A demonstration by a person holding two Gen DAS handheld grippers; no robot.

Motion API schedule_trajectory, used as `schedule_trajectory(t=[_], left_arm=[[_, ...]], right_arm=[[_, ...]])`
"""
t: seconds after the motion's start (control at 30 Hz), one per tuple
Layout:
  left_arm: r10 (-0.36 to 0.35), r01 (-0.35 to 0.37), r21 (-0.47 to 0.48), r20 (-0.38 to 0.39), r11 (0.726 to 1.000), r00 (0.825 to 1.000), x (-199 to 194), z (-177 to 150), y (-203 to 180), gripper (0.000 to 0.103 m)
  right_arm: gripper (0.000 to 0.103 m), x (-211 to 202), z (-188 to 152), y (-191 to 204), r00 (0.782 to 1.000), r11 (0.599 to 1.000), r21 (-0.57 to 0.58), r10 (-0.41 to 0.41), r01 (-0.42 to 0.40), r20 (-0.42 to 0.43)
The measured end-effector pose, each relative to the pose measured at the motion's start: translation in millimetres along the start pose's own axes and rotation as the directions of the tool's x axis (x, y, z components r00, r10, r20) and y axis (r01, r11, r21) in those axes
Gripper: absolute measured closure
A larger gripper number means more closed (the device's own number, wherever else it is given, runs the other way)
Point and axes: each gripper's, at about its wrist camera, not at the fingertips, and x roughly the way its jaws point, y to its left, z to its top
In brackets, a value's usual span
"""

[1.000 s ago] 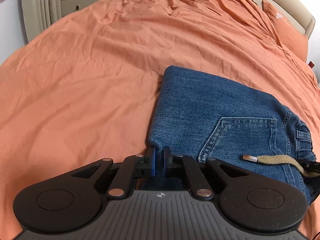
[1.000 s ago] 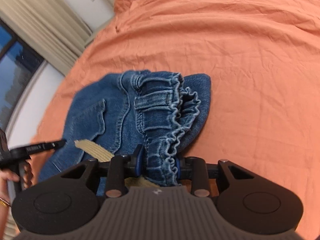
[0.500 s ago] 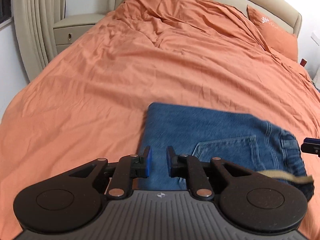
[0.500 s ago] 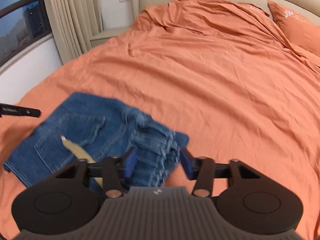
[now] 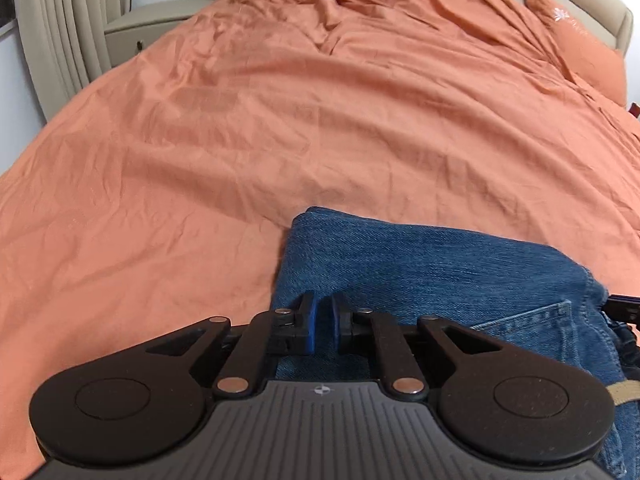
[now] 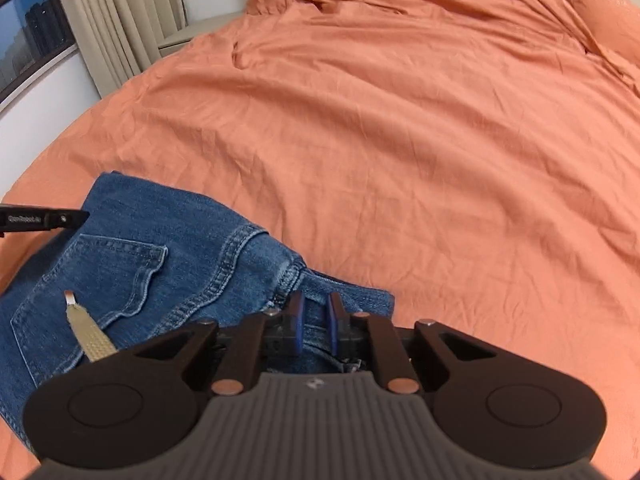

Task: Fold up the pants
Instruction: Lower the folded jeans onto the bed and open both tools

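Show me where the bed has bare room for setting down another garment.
Free: the orange sheet between the folded jeans and the pillow. Crowded: the near edge, taken by jeans and both grippers.

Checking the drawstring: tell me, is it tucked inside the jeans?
No. The tan drawstring lies out on top of the folded jeans, across the back pocket.

We are counting one pair of folded blue jeans [image 5: 432, 268] lying on one orange bedspread [image 5: 280, 128]. We are seeing one orange pillow [image 5: 580, 52], one beige drawstring [image 6: 90, 336], one back pocket [image 6: 100, 284], one curtain [image 6: 120, 20], one nightstand [image 5: 148, 28] and two grippers [image 5: 322, 320].
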Motion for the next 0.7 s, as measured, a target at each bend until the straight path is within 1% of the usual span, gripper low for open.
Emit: schedule_trajectory(t=[0.1,0.13,0.2,0.27,0.37,0.47,0.53,0.6,0.7], left_arm=[[0.011,-0.011,0.003,0.011,1.0,1.0,-11.8,-2.2,0.6,0.09],[0.018,-0.018,0.017,0.021,1.0,1.0,-20.4,-4.8,-0.2,0.09],[0.012,-0.014,0.064,0.041,0.998,0.999,-41.7,-14.1,-1.6,0.089],[-0.013,0.006,0.121,0.057,0.993,0.998,-65.2,-26.7,-3.3,0.089],[-0.067,0.056,0.196,0.051,0.979,0.996,-98.3,-51.0,-4.4,0.089],[-0.09,0.08,0.246,0.03,0.966,0.996,-119.0,-72.2,-8.7,0.089],[-0.092,0.087,0.279,0.007,0.956,0.996,-123.7,-85.3,-12.5,0.089],[-0.076,0.074,0.315,-0.006,0.946,0.997,-123.5,-96.2,-15.4,0.089],[-0.064,0.072,0.295,-0.037,0.953,0.997,-113.1,-99.5,-9.4,0.087]], right_arm=[[0.096,-3.1,-0.5,3.8,1.0,1.0,-0.018,-0.014,0.014,0.005],[0.095,-8.7,-2.2,7.5,0.999,0.999,-0.035,-0.026,0.027,0.02],[0.094,-26.7,-8.5,16.8,0.995,0.996,-0.074,-0.05,0.056,0.087],[0.082,-50.3,-22.2,26.6,0.986,0.991,-0.109,-0.06,0.078,0.159],[0.082,-79.0,-48.3,43.7,0.979,0.985,-0.166,-0.009,0.044,0.205],[0.082,-97.9,-74.0,63.9,0.973,0.976,-0.216,0.044,0.006,0.227],[0.082,-106.2,-87.3,79.6,0.969,0.968,-0.252,0.069,-0.006,0.239],[0.082,-110.3,-99.5,95.5,0.965,0.956,-0.292,0.097,-0.022,0.244],[0.083,-102.8,-109.4,112.4,0.971,0.95,-0.312,0.096,-0.023,0.22]])
